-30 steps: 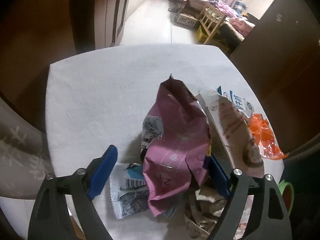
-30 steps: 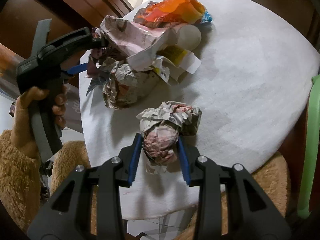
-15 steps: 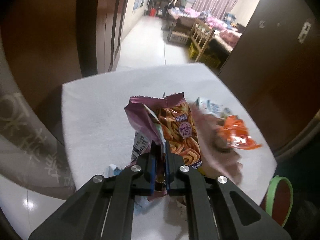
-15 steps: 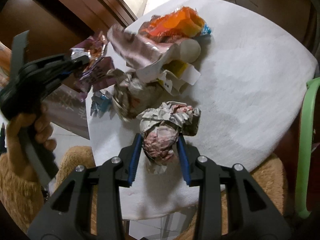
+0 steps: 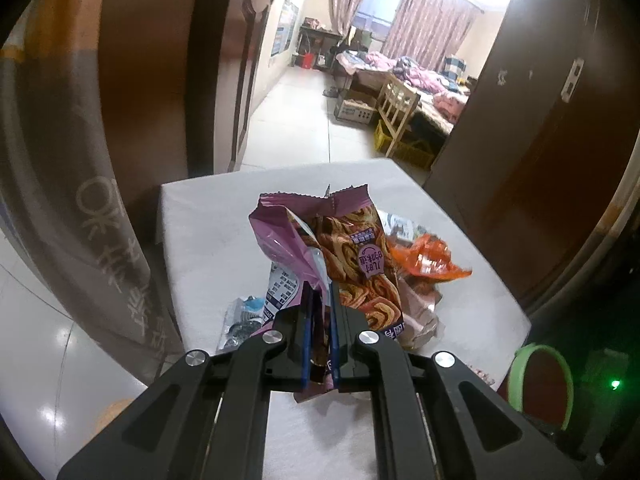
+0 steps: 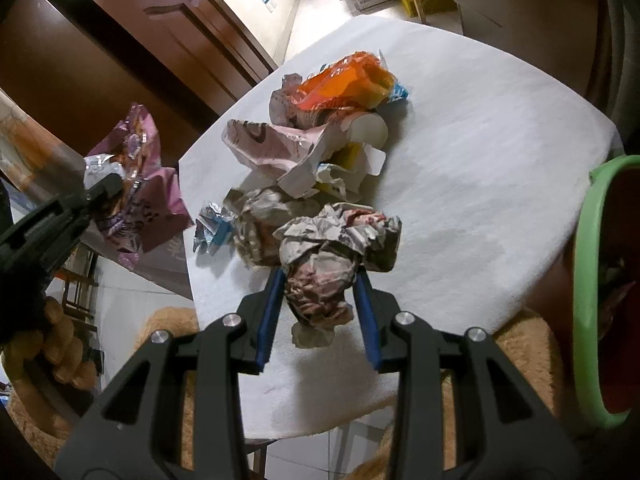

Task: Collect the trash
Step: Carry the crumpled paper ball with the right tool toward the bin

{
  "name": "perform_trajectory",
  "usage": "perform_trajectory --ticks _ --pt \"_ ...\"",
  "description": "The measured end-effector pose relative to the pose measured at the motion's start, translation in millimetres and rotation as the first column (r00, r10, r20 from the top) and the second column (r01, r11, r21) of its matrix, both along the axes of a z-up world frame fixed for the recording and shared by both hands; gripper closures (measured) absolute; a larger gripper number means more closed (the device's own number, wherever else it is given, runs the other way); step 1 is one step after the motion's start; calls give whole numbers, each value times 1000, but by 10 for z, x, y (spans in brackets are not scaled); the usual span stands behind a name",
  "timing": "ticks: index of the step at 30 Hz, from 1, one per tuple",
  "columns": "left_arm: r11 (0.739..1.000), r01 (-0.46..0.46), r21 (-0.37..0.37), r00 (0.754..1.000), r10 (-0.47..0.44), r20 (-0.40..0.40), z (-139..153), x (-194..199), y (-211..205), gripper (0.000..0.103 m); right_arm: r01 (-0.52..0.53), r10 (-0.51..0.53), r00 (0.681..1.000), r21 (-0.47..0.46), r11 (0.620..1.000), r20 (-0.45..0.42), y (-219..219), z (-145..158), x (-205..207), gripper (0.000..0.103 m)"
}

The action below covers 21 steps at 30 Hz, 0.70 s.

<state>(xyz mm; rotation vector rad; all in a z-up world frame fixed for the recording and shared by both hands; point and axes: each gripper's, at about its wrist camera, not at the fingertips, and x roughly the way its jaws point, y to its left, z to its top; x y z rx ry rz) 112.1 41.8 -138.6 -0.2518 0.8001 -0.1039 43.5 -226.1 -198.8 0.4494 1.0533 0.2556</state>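
Off the table's [image 6: 480, 168] left edge, the left gripper [image 5: 320, 292] pinches a purple snack bag [image 5: 320, 236], while the right gripper [image 6: 318, 276] clamps crumpled newspaper [image 6: 320, 280].

Black grippers [image 6: 316, 312], blue-padded jaws, silver screws

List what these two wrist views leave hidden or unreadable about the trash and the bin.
- Green bin: cut by the right wrist frame edge; contents unclear.
- Purple snack bag: lower end hidden between the left gripper fingers, left wrist view.
- Crumpled paper ball: underside hidden by the right gripper.
- Small silver-blue wrapper: print too small.
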Motion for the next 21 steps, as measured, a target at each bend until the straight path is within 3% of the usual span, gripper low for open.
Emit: perform_trajectory --ticks 21 --pt "992 126 12 990 -127 65 240 -205 -399 99 89 -94 992 48 995 90 -375 324 -123 68"
